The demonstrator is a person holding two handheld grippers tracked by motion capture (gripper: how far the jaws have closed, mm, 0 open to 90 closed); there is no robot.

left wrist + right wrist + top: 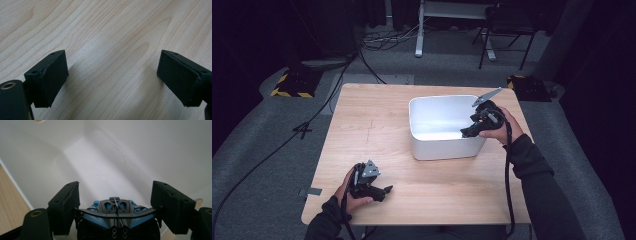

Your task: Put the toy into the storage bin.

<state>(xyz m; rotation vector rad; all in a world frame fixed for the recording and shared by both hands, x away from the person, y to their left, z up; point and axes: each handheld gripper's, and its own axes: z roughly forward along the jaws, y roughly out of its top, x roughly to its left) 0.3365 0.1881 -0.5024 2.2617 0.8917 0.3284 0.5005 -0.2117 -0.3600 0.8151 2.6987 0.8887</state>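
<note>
Light wooden rectangular table (377, 125): bearing all items below; grey carpeted floor around it.

White rectangular plastic tub (427, 147): standing on the table, toward its far right part; landmark for the entries that follow. Inner walls smooth and pale, with faint hairline scratches seen in the right gripper view (120, 152).

Right gripper (468, 133): black, hand-held, reaching over the tub's right rim, jaws pointing down into the tub's interior; grey three-cornered plate on top. Jaws clamped on either side of the toy car, pads pressed against its flanks.

Left gripper (387, 190): black, hand-held, resting low over the bare tabletop, well apart from the tub, to its near left. Jaws spread wide (112, 82), nothing between them but wood grain.

Small blue-and-black toy racing car (117, 216): inside the tub, near its right wall, gripped at the sides by the right gripper; rear wing and twin exhaust pipes facing the gripper's camera.
</note>
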